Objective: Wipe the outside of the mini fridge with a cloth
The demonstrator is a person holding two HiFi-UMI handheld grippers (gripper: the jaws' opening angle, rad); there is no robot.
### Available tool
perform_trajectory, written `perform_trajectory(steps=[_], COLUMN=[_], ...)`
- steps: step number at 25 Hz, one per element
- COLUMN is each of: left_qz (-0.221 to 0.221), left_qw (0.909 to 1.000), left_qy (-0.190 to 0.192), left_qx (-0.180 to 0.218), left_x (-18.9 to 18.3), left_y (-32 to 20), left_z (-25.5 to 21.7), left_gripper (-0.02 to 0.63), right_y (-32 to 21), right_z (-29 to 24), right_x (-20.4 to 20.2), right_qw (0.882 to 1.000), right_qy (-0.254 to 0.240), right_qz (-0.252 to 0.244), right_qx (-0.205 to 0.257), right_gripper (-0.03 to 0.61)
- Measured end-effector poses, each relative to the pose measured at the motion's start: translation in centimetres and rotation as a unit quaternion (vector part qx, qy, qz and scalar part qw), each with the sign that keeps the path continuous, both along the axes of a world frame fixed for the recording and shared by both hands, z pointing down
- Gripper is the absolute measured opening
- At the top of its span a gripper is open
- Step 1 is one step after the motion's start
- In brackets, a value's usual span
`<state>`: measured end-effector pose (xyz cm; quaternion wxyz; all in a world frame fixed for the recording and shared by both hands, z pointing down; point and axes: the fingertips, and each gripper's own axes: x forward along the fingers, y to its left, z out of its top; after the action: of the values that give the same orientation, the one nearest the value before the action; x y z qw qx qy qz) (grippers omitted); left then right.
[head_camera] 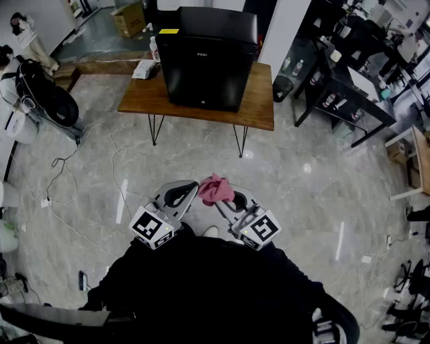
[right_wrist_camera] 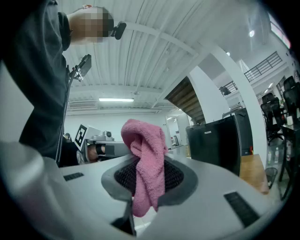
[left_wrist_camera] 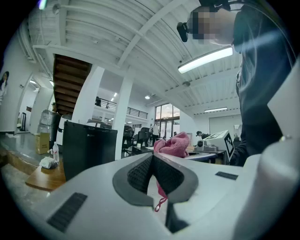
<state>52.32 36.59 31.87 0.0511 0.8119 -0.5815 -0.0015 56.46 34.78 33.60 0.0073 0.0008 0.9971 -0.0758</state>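
The black mini fridge (head_camera: 208, 57) stands on a low wooden table (head_camera: 261, 101) a few steps ahead, door shut; it also shows as the fridge (left_wrist_camera: 89, 147) and the fridge (right_wrist_camera: 215, 145) in the gripper views. Both grippers are held close to my body, tips nearly together. My right gripper (head_camera: 227, 201) (right_wrist_camera: 147, 174) is shut on a bunched pink cloth (head_camera: 215, 189) (right_wrist_camera: 145, 159) that droops over its pads. My left gripper (head_camera: 189, 193) (left_wrist_camera: 153, 176) is shut beside the cloth (left_wrist_camera: 172, 144); a thin pink strand shows in the slit between its pads.
A small bottle (head_camera: 154, 48) and a white rag (head_camera: 143, 69) lie on the table's left end. Cables (head_camera: 67, 181) trail over the marble floor at left, near black gear (head_camera: 40, 91). Black desks (head_camera: 342, 87) stand at the right, a cardboard box (head_camera: 129, 18) behind.
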Motion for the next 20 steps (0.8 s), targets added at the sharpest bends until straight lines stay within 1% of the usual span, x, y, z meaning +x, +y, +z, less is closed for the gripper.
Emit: perform_trajectory(steps=[12, 15, 20], left_qz=[0.003, 0.008, 0.019], left_qw=[1.0, 1.0, 0.9998], left_qy=[-0.003, -0.002, 0.001], left_qx=[-0.001, -0.001, -0.001], left_x=[-0.2, -0.1, -0.1], left_y=[-1.5, -2.5, -2.6], left_z=[0.4, 0.4, 0.9], left_gripper=[0.006, 0.006, 0.006], right_y=[-1.8, -2.9, -2.9], right_z=[0.4, 0.3, 1.3], right_x=[0.2, 0.5, 0.6], right_qw=[1.0, 1.0, 0.999], right_qy=[-0.004, -0.006, -0.003], right_qz=[0.014, 0.022, 0.037], right_qx=[-0.011, -0.01, -0.002], right_gripper=[0.078, 0.078, 0.078])
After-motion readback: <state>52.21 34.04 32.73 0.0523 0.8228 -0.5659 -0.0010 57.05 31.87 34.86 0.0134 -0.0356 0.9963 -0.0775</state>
